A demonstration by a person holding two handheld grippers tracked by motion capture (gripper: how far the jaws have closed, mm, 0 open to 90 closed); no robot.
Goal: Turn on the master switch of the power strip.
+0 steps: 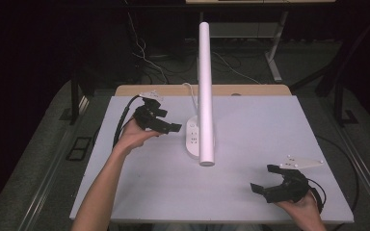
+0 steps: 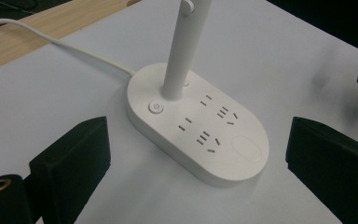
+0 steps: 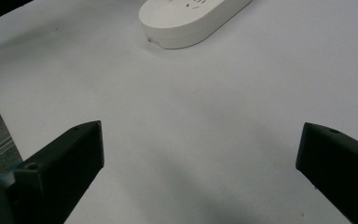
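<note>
L gripper (image 1: pixel 169 126) open, just beside lamp base (image 1: pixel 194 138).

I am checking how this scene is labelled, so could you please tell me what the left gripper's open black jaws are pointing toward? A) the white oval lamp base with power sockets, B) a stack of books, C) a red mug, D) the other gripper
A: in the left gripper view, the white oval lamp base with power sockets lies between and just beyond the spread jaws of the left gripper.
</note>
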